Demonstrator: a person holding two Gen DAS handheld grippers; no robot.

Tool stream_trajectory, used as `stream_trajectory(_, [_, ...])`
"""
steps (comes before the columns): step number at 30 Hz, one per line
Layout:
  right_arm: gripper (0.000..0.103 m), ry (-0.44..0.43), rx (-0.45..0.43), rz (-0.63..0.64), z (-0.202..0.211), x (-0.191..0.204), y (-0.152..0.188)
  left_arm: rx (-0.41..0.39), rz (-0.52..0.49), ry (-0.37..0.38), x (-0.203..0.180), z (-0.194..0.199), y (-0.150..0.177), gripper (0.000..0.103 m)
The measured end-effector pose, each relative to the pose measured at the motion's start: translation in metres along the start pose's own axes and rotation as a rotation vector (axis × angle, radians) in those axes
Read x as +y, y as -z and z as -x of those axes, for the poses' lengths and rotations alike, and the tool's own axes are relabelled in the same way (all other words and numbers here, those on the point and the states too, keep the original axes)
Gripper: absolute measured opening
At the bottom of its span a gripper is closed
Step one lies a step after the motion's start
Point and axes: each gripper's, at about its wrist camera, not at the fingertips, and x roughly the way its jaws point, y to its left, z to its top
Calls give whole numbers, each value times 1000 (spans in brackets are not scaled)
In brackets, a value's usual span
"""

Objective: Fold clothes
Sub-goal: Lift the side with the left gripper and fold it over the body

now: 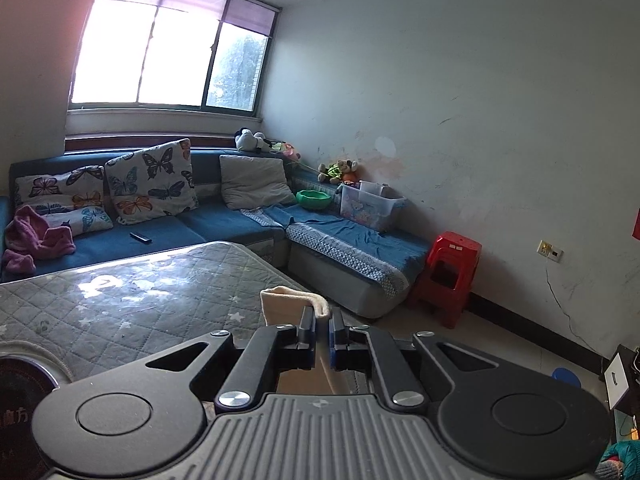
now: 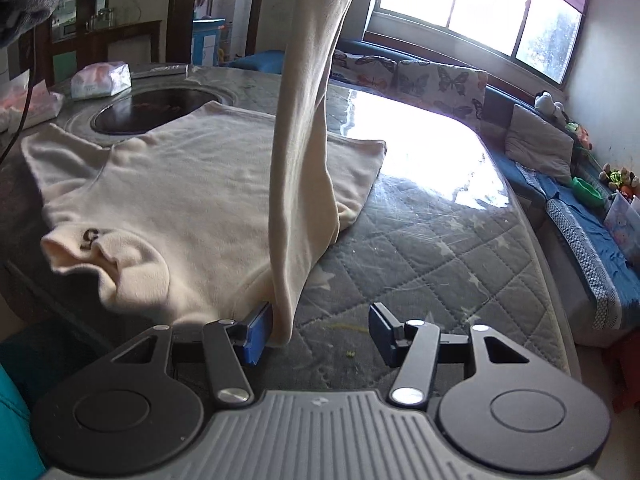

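The left gripper (image 1: 322, 320) is seen pointed forward and slightly downward, its two black jaws drawn almost together, blue pads facing each other, with a fold of cream fabric (image 1: 294, 304) pinched between them. The right gripper (image 2: 318, 330) is angled more steeply down, its jaws held apart at a middling width. The left blue pad (image 2: 260, 330) is touched by a hanging strip of the same cloth, while the right finger stands clear, nothing pressed between the two.

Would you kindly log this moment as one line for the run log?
left gripper: jaws shut on sleeve, lifted | right gripper: jaws open beside sleeve | sweater: flat on table
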Motion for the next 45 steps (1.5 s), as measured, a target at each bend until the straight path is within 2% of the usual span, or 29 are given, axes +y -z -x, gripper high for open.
stream_trajectory(5, [55,75,6,39,3,1,5,-7,35,-14,16,16,11,7])
stream_trajectory(12, [55,82,14,38,4,0,7,14,127,-68,49,53,58,7])
stream_trajectory(18, [56,62,35,62,6,-3,5,121,212,-135,75,73,117,7])
stream_trajectory(21, [56,46,42,74,9,-6,3,177,228,-164,83,77,140,10])
stream_trajectory(24, [55,16,34,64,13,-12,-3,197,212,-191,84,82,154,12])
stream_trajectory(28, [48,-19,-8,34,12,-19,-25,195,149,-267,83,89,161,15])
stream_trajectory(30, [43,-46,-21,20,3,-20,-37,192,178,-273,90,93,162,16])
stream_trajectory(32, [33,-71,-31,10,-6,-20,-45,187,196,-280,94,97,164,16])
stream_trajectory(37, [25,-149,-24,22,-36,-7,-61,170,193,-237,88,93,162,15])
stream_trajectory(42, [23,-156,-5,37,-61,0,-63,181,183,-189,86,71,161,15])
stream_trajectory(45, [22,-143,-4,21,-65,-4,-63,210,196,-197,91,59,168,15])
